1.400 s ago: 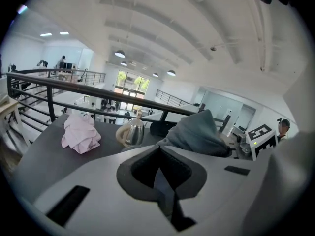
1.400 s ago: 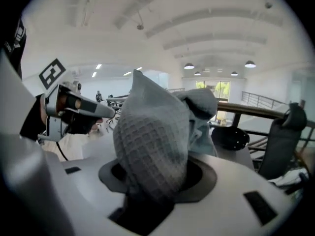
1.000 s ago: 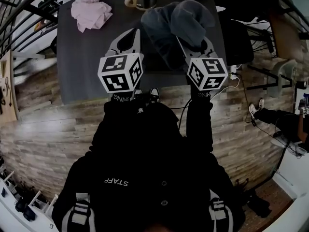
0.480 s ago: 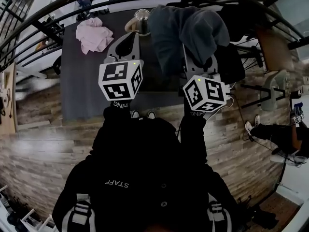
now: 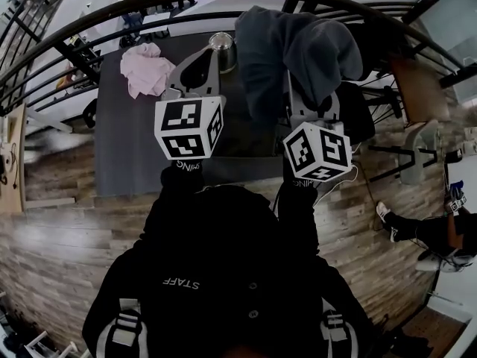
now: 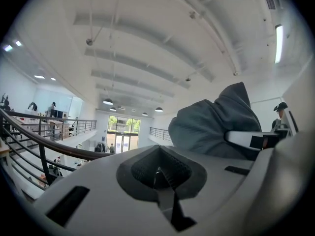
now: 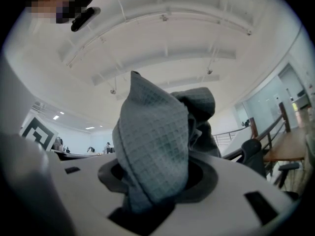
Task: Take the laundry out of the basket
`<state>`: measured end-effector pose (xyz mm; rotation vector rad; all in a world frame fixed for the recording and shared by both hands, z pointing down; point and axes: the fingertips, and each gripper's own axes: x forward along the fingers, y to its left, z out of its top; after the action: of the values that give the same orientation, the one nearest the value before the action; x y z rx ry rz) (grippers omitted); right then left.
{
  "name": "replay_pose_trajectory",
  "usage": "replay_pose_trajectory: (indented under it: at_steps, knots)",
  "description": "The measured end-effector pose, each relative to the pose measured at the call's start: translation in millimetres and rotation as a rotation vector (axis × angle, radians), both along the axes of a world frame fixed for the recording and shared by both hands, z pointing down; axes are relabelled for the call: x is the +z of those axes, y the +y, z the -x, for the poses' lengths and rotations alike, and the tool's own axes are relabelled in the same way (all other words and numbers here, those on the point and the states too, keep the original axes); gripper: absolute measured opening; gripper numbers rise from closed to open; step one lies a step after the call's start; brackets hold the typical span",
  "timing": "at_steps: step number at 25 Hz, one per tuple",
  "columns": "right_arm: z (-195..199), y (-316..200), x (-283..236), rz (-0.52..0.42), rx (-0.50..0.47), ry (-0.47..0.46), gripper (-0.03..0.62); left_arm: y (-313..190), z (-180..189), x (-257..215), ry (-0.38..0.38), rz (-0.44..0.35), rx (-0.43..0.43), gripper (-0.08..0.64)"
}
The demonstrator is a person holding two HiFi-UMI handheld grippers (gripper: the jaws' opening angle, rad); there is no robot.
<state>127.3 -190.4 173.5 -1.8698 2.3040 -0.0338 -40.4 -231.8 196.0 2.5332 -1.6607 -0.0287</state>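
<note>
One grey cloth [image 7: 153, 141] pinched in right hand-held gripper [image 7: 157, 185], left hand-held gripper [image 6: 158, 173] closed, empty

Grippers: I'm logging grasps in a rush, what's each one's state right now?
Left gripper: shut, nothing between the jaws.
Right gripper: shut on the gray cloth.

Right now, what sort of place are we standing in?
Probably an upper level of a large open-plan office or workshop hall: a curved black metal railing, a high white beamed ceiling, and brown wood-plank flooring.
</note>
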Motion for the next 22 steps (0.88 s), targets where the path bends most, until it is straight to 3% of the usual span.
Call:
replay_pose_trajectory:
  at_steps: [22]
  knots:
    - [8,-4,-12,-0.029,0.037,0.081,0.218,-7,-6,-10,-0.018,-0.036,0.022,0.002]
